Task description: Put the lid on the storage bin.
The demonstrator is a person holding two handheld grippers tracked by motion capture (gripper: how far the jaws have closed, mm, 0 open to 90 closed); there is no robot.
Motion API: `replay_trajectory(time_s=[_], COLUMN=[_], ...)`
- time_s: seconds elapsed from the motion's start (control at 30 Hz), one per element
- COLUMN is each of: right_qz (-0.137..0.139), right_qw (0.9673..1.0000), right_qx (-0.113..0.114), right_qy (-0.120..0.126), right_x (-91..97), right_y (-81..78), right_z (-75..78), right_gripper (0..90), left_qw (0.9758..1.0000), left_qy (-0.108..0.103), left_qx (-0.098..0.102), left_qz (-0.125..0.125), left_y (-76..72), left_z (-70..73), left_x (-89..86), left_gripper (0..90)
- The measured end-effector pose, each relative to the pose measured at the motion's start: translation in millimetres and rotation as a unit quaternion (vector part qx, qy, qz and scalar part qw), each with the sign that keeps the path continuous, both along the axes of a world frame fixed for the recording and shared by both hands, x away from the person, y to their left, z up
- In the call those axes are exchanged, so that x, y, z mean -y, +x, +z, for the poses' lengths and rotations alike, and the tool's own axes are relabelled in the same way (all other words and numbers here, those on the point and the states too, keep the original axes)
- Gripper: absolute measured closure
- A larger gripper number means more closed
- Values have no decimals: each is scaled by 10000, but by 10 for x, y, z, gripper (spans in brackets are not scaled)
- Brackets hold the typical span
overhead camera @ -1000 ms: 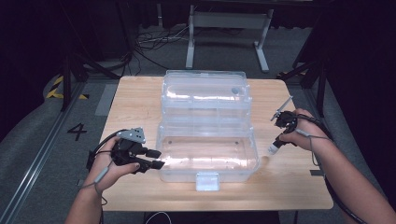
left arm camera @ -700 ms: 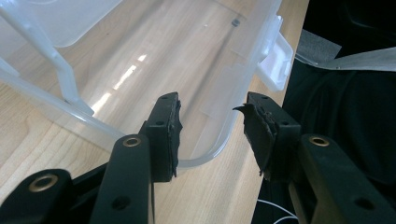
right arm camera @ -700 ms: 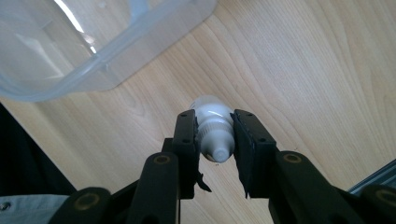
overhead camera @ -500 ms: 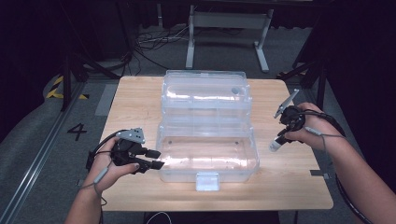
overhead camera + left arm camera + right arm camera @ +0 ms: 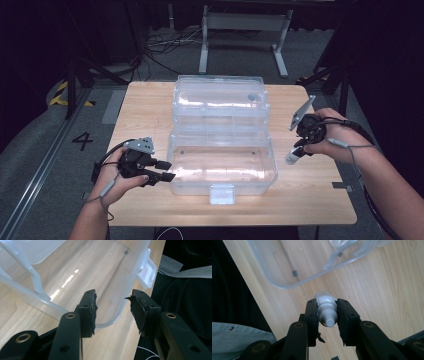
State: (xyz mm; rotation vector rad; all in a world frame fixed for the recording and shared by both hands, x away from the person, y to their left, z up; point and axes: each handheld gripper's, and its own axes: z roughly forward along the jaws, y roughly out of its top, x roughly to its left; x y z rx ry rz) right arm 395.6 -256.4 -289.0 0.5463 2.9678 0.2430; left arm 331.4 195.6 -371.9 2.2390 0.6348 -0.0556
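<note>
White bottle [image 5: 325, 308] | body hidden behind right gripper [image 5: 326, 312] pads

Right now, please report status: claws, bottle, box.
Right claw shut on small white bottle, above table. Left claw open at clear box corner. Box open, nothing blocking.

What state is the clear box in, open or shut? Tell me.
Open. The clear box has its lid swung back flat on the table, and the inside looks empty, with wood showing through the bottom.
</note>
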Motion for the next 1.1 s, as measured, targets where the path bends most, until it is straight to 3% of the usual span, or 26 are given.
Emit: replay_trajectory(time_s=[0.47, 1.1], right_qz=[519, 1031], right_qw=[9986, 9946], right_qx=[-18, 8], right_qy=[-103, -126], right_x=[-228, -380], right_y=[-168, -227], right_z=[195, 251], right_gripper=[717, 717], left_qw=[10000, 10000], left_qy=[-6, -18], left_qx=[-12, -4], left_qz=[8, 17], left_y=[-6, -14], left_z=[0, 6], left_x=[-9, -23], left_gripper=[564, 564])
